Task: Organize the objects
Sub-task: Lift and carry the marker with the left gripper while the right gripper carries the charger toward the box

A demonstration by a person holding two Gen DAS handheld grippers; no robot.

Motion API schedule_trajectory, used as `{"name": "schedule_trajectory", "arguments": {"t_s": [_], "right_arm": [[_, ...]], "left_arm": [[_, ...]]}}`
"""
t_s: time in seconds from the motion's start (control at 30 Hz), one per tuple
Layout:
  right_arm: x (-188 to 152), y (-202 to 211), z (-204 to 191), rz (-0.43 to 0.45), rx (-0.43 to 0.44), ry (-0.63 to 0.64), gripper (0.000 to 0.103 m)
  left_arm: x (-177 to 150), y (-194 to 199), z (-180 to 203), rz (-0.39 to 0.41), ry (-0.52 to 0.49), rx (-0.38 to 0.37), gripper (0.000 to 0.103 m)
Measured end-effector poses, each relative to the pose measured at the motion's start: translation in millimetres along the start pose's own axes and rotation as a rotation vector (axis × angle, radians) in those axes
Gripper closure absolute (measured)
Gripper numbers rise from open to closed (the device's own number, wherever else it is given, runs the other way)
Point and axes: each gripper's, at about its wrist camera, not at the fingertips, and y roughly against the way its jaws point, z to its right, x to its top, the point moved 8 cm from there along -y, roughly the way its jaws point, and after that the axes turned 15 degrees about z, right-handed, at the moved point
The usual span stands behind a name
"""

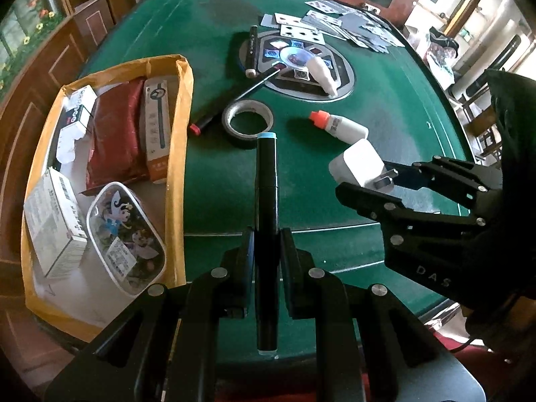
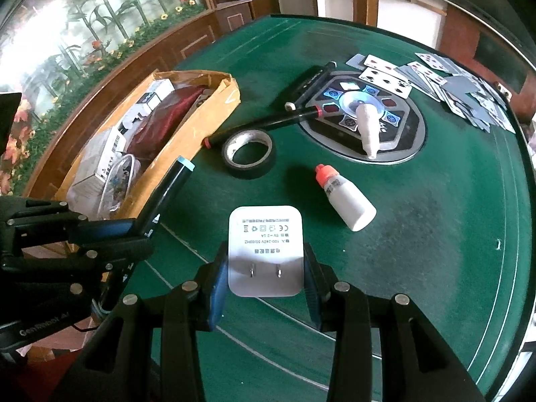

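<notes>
My left gripper is shut on a black marker with a light-blue cap, held above the green table, to the right of the cardboard box. My right gripper is shut on a white plug adapter, prongs facing the camera; it also shows in the left wrist view. The left gripper with the marker shows in the right wrist view beside the box.
On the table lie a tape roll, a white bottle with orange cap, two dark pens, a white tube on the round centre panel, and scattered playing cards. The box holds several packets.
</notes>
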Motion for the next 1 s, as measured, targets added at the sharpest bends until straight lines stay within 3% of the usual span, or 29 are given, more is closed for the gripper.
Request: {"name": "schedule_trajectory", "arguments": {"t_s": [0.53, 1.0], "right_arm": [[14, 0, -22, 0.023, 0.036, 0.013, 0.064], [20, -7, -53, 0.018, 0.077, 0.034, 0.064]], "left_arm": [[16, 24, -27, 0.05, 0.091, 0.0, 0.089], [28, 52, -104, 0.083, 0.179, 0.066, 0.089]]}}
